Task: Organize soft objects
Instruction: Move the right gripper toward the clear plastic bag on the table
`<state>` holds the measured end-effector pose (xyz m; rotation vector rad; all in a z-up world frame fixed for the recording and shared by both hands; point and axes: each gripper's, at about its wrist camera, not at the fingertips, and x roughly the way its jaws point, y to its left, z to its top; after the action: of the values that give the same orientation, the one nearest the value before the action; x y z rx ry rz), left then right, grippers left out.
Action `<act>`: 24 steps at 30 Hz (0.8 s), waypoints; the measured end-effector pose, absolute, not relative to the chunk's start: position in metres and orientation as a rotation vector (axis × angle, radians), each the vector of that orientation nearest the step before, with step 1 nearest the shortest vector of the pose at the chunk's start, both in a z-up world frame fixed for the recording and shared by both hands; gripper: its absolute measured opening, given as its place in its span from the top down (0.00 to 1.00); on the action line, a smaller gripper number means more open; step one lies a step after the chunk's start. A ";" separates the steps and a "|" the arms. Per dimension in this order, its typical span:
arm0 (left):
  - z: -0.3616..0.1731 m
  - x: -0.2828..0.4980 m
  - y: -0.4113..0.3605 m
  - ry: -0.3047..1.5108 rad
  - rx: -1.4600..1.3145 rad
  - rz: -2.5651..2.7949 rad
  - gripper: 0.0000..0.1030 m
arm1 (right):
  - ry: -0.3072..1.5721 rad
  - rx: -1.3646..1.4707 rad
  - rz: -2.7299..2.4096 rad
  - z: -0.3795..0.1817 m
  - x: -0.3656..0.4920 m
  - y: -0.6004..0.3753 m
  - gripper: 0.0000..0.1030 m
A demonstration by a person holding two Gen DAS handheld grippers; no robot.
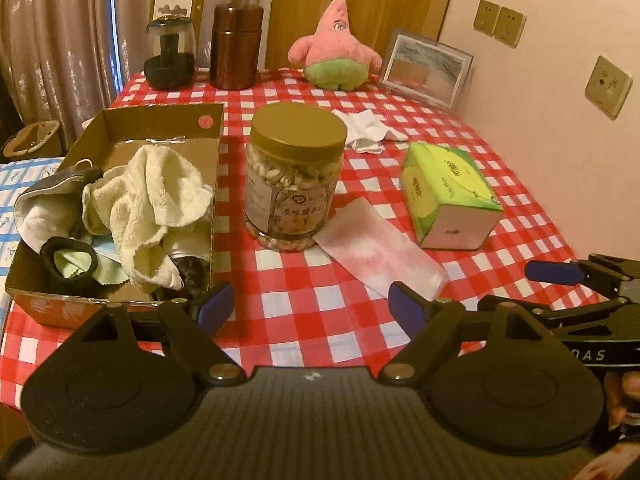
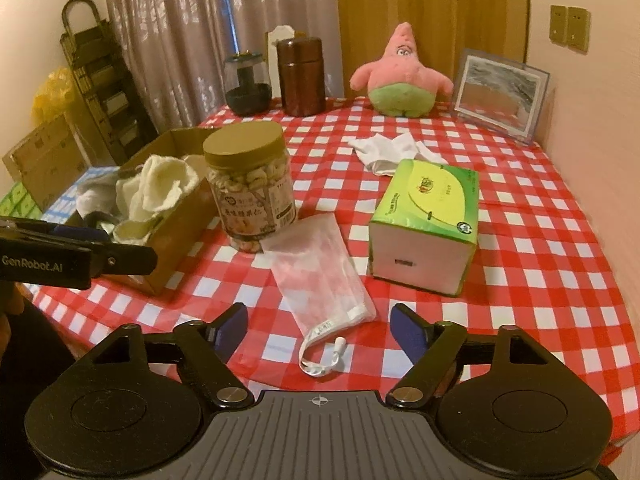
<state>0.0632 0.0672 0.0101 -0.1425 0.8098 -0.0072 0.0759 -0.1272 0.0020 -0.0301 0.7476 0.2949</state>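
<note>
A cardboard box [image 1: 208, 168] [image 2: 188, 220] at the table's left holds a cream towel [image 1: 156, 200] [image 2: 160, 184] and other soft items. A sheer mesh pouch [image 1: 380, 252] [image 2: 320, 276] lies flat on the checked cloth beside a nut jar. A white cloth [image 1: 370, 130] [image 2: 396, 152] lies farther back. A pink star plush [image 1: 336, 48] [image 2: 400, 76] sits at the far edge. My left gripper [image 1: 310, 306] is open and empty, near the box's front right corner. My right gripper [image 2: 318, 330] is open and empty, just short of the pouch's cord end.
A gold-lidded nut jar [image 1: 296, 176] [image 2: 250, 188] stands next to the box. A green tissue box [image 1: 448, 196] [image 2: 428, 216] sits to the right. A brown canister [image 1: 236, 46], a dark glass jar [image 1: 170, 54] and a picture frame [image 1: 426, 68] line the back. A wall is on the right.
</note>
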 end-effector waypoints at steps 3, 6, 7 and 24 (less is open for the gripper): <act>0.005 0.068 0.068 0.824 -0.130 -0.001 0.20 | 0.764 -0.042 0.303 -0.007 0.086 -0.125 0.21; 0.000 0.074 0.069 0.834 -0.128 0.010 0.20 | 0.778 -0.055 0.315 -0.016 0.098 -0.122 0.20; -0.001 0.075 0.070 0.836 -0.127 0.012 0.20 | 0.786 -0.058 0.318 -0.019 0.102 -0.121 0.20; -0.021 0.110 0.083 0.854 -0.146 0.001 0.20 | 0.819 -0.139 0.351 -0.059 0.159 -0.105 0.17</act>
<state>0.1097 0.0830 -0.0210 -0.1464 0.8541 0.0009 0.1587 -0.1053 -0.0591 -0.1385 0.8189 0.3515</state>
